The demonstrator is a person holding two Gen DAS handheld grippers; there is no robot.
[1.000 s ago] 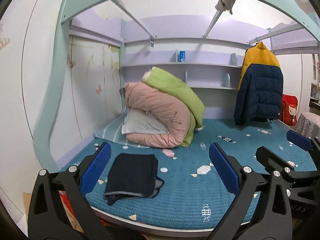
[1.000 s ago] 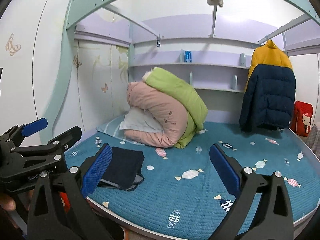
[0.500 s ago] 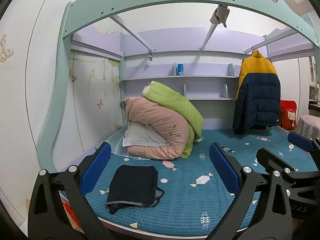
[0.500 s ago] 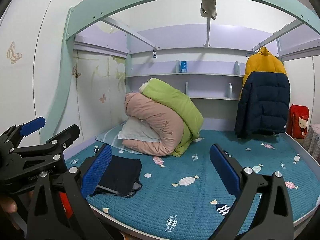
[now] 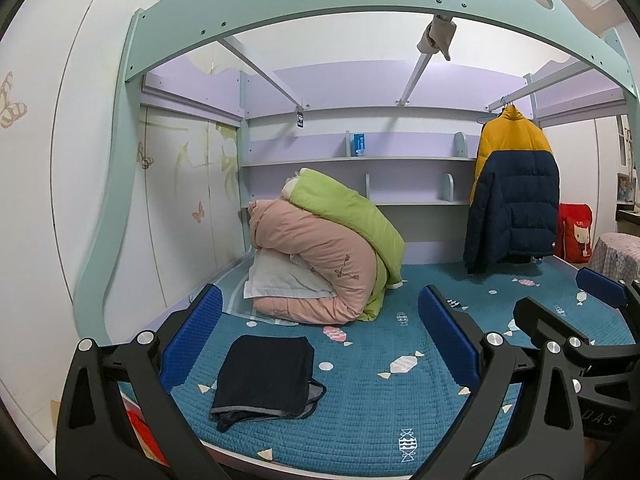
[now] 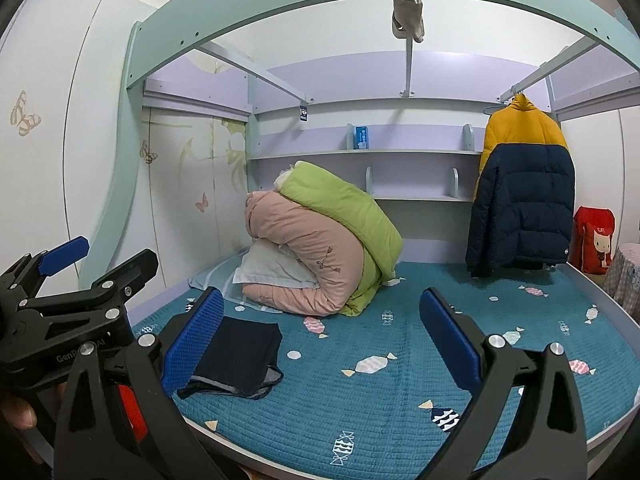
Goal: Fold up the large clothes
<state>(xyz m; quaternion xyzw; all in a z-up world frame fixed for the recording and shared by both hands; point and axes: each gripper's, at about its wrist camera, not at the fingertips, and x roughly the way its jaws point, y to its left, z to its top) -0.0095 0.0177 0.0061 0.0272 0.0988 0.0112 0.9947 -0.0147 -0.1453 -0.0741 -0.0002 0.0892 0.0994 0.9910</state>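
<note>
A dark navy garment [image 5: 266,376] lies folded into a neat rectangle on the blue quilted bed [image 5: 400,408], near its front left edge. It also shows in the right wrist view [image 6: 236,356]. My left gripper [image 5: 320,344] is open and empty, held off the front of the bed, above and short of the garment. My right gripper [image 6: 320,344] is open and empty too, held to the right of the left one. The left gripper shows at the left of the right wrist view [image 6: 76,280].
A rolled pink and green duvet [image 5: 328,256] with a pillow sits at the back left of the bed. A yellow and navy puffer jacket [image 5: 514,196] hangs at the back right. A red bag [image 5: 574,232] stands beside it. Shelves line the back wall.
Both grippers have pulled back and tilted upward, so more of the bed frame's arch shows. The folded garment has not moved. Both grippers stay open.
</note>
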